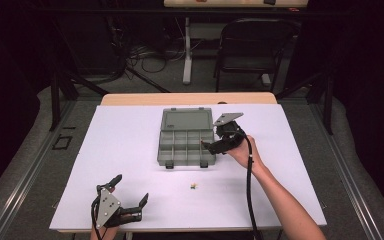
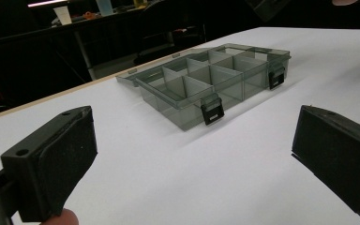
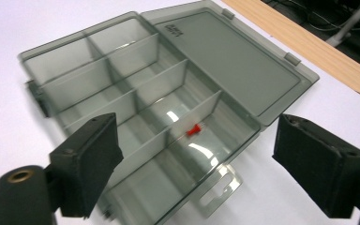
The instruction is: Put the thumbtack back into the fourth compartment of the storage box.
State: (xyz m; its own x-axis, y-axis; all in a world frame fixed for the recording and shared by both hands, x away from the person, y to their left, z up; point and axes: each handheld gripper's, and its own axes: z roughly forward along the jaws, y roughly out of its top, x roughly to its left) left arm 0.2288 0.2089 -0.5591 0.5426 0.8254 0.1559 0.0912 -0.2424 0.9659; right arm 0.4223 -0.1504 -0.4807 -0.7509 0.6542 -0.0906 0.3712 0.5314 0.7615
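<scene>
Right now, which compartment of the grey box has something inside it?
The end compartment beside the lid hinge, under the right gripper: a red pin lies there.

Room inventory, as I see it from the high view. Counter (image 1: 130, 150): white top, centre of frame, with a pale wooden edge (image 1: 190, 98) along its far side. Floor (image 1: 170, 75): grey carpet, visible to the left, to the right and beyond the counter. Folding chair (image 1: 250, 47): black, upper right of centre. Table leg (image 1: 186, 50): white, upright, upper centre, under a second pale tabletop (image 1: 230, 3) at the top edge. Cables (image 1: 140, 57): dark tangle on the floor, upper left of centre. Black stand legs (image 1: 62, 85): left of the counter. Surroundings dark; light falls mainly on the counter.
</scene>
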